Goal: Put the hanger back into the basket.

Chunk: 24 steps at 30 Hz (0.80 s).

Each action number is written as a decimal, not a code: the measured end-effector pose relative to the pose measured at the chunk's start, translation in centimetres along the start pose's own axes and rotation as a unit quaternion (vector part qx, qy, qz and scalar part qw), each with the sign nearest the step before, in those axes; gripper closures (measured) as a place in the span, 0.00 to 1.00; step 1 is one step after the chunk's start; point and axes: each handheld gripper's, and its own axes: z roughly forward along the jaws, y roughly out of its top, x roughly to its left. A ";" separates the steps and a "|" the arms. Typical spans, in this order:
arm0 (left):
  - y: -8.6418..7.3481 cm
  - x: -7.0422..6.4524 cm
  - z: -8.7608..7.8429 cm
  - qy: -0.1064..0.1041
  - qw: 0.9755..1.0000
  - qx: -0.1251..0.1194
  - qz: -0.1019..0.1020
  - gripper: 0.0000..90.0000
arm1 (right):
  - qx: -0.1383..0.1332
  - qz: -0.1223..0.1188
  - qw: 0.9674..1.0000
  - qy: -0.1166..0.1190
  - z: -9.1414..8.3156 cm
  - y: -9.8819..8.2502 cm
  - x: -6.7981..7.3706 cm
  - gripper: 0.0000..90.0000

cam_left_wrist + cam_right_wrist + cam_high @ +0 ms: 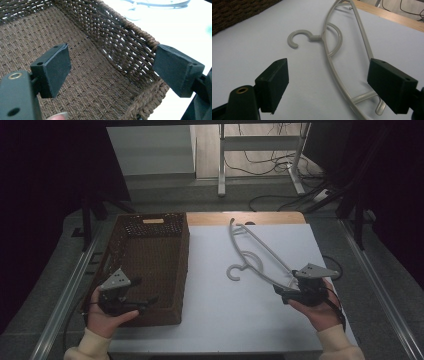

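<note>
A pale grey plastic clothes hanger (pixel 260 255) lies flat on the white table top, its hook (pixel 297 40) pointing toward the basket. My right gripper (pixel 286 292) is open at the hanger's near end, one jaw on each side of that end (pixel 362 98), touching nothing. A dark brown woven basket (pixel 145 265) stands on the left of the table. My left gripper (pixel 147 301) is open over the basket's near right corner, one jaw inside above the woven floor (pixel 82 82), the other above the rim (pixel 147 40).
The white sheet (pixel 220 320) covers most of the table; a strip of bare wood (pixel 245 217) shows at the far edge. Metal rails (pixel 70 290) run along both sides. Beyond the table are a desk frame (pixel 260 150) and floor cables (pixel 280 167).
</note>
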 end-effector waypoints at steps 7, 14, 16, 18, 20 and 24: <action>0.0 -0.1 -0.1 0.001 1.000 0.000 0.001 0.17 | 0.017 -0.008 1.000 -0.002 0.8 0.5 0.2 0.21; 0.0 -0.1 0.0 0.001 1.000 0.003 0.000 0.17 | 0.020 -0.006 1.000 -0.003 1.1 1.2 0.1 0.24; 0.0 0.0 0.0 0.002 1.000 0.002 -0.001 0.17 | 0.024 -0.007 1.000 -0.009 1.5 1.7 0.1 0.25; 0.0 0.0 0.0 0.002 1.000 0.001 -0.001 0.17 | 0.027 -0.006 1.000 -0.013 1.7 2.0 0.0 0.26; 0.0 0.0 -0.1 0.002 1.000 0.001 -0.002 0.17 | 0.028 -0.003 0.999 -0.015 2.0 2.3 -0.2 0.27; 0.1 0.1 -0.3 0.003 1.000 -0.002 -0.003 0.17 | 0.031 0.005 0.999 -0.017 2.8 3.1 -0.6 0.28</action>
